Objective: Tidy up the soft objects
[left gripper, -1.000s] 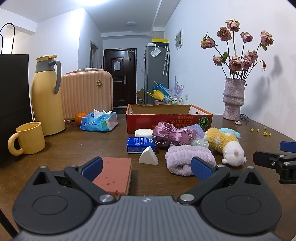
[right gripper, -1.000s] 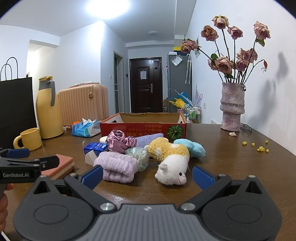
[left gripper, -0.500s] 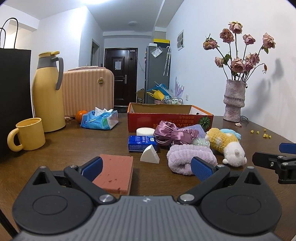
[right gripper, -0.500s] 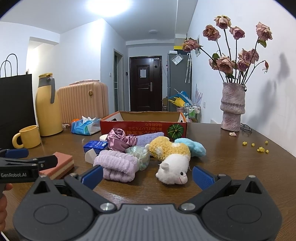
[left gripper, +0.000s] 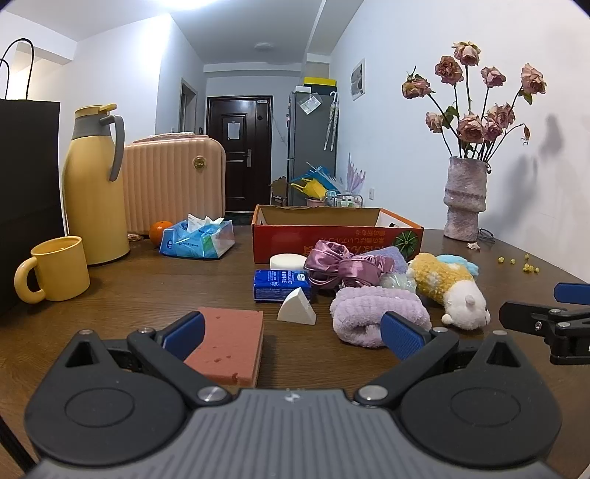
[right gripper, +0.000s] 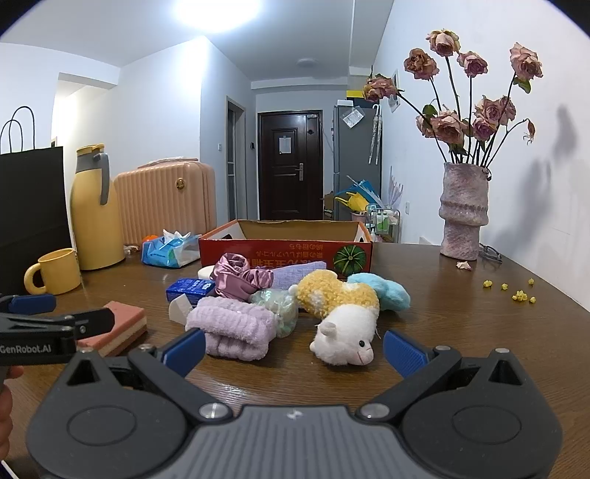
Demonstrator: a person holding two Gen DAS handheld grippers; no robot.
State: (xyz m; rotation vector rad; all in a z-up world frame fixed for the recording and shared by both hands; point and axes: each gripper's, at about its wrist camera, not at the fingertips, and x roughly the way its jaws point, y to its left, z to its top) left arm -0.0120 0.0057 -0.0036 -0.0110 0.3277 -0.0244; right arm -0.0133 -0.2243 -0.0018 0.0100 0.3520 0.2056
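Little has changed in the last second: both views only come slightly closer to the pile. The left claw stays wide and empty above the pink sponge. The right claw also stays wide, facing the plush sheep and purple towel on the counter. The box behind them looks empty, so the sorting seems not yet begun.

walls: white | door: dark | table: brown wood | ceiling light: on
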